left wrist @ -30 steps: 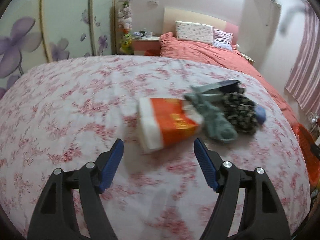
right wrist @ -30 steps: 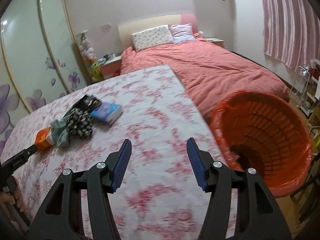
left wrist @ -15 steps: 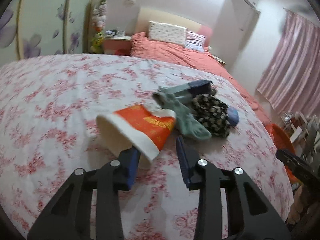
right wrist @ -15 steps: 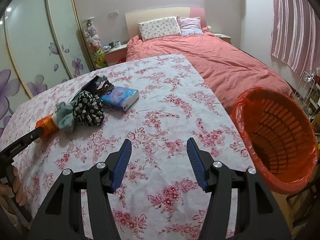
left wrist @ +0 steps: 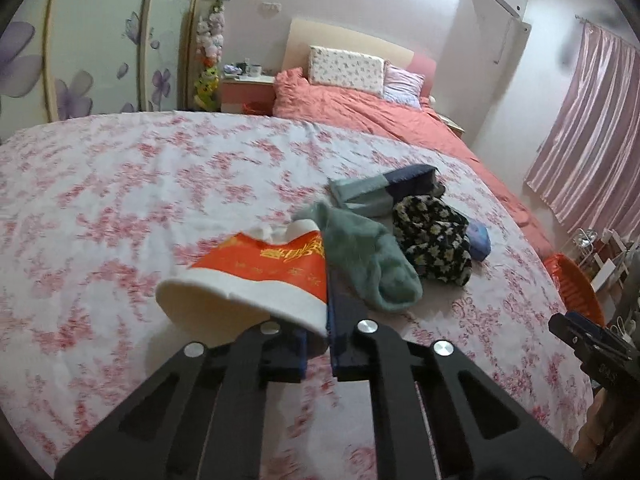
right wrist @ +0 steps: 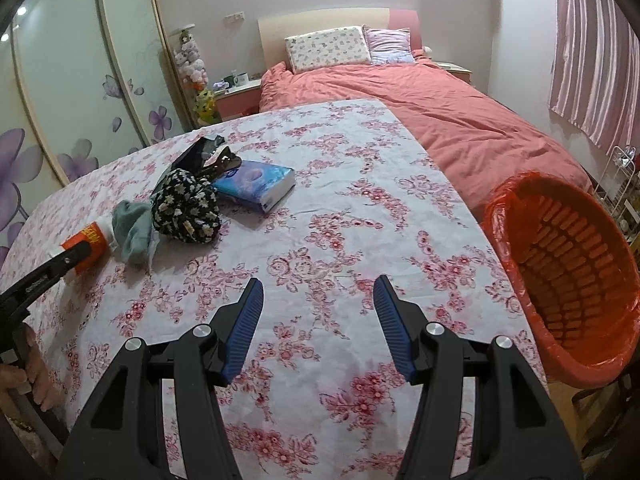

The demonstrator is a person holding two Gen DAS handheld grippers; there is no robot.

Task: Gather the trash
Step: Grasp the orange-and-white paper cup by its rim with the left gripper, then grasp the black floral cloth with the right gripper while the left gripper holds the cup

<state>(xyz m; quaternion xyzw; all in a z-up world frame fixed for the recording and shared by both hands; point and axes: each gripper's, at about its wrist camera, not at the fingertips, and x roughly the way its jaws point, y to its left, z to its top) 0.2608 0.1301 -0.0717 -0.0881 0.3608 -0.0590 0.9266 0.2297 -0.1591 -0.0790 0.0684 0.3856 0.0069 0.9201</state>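
A crushed orange-and-white paper cup (left wrist: 260,268) lies on its side on the floral tablecloth (left wrist: 120,200), mouth towards me. My left gripper (left wrist: 326,312) has closed its jaws on the cup's rim wall, one finger inside the mouth and one outside. The right wrist view shows the same cup (right wrist: 90,240) at the far left in the left gripper (right wrist: 76,258). My right gripper (right wrist: 318,312) hangs open over bare cloth with nothing between its fingers. An orange basket (right wrist: 560,248) lined with a red bag stands off the table's right edge.
Beside the cup lie a green sock (left wrist: 368,260), a black floral cloth (left wrist: 432,236), a dark pouch (left wrist: 384,192) and a blue tissue pack (right wrist: 256,184). A bed with a coral duvet (right wrist: 440,120) stands behind the table. A hand (right wrist: 36,376) shows at lower left.
The left jaws have gone from wide open to shut on the cup's rim, and the cup has tipped up. The right gripper has drifted over the table, jaws unchanged.
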